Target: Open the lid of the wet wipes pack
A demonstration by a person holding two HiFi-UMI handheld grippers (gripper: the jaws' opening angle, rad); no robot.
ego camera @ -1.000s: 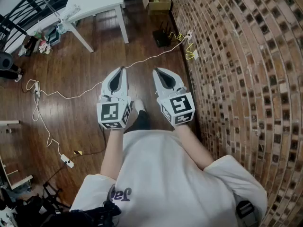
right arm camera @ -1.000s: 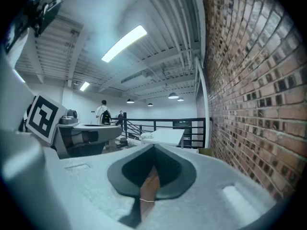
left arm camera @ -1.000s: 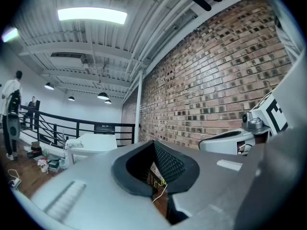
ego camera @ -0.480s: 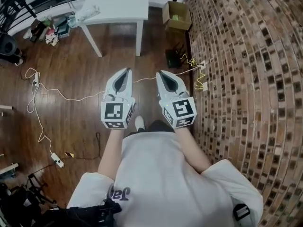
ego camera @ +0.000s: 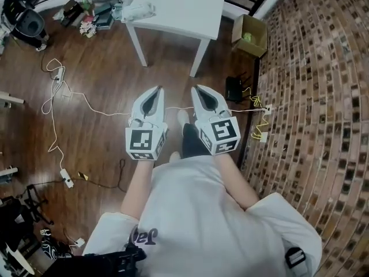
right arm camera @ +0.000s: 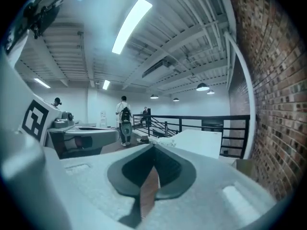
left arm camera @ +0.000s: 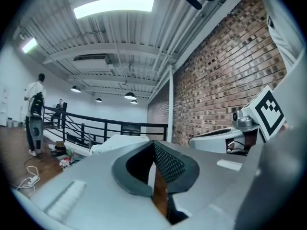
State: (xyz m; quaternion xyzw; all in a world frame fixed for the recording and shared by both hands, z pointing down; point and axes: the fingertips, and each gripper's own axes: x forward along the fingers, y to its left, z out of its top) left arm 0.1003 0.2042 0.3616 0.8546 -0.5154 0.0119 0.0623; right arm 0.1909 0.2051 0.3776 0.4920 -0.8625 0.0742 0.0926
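A white soft pack (ego camera: 138,10), probably the wet wipes, lies on the near left corner of a white table (ego camera: 184,4) far ahead of me. The left gripper (ego camera: 157,89) and right gripper (ego camera: 195,88) are held side by side at waist height over the wooden floor, well short of the table. Both point forward with jaws shut and nothing between them. The left gripper view shows its closed tips (left arm camera: 153,143) with the table (left arm camera: 125,141) beyond. In the right gripper view the closed tips (right arm camera: 153,145) point at the table (right arm camera: 201,142).
A brick wall (ego camera: 323,97) runs along the right. By it are a cardboard box (ego camera: 250,34), a black device (ego camera: 234,88) and yellow cables. White cables (ego camera: 57,114) trail over the floor at left. Clutter (ego camera: 86,19) and a black railing lie past the table. A person (right arm camera: 124,121) stands far off.
Both grippers have travelled forward over the floor toward the white table, which now appears nearer and more central. Their jaws stayed shut and empty.
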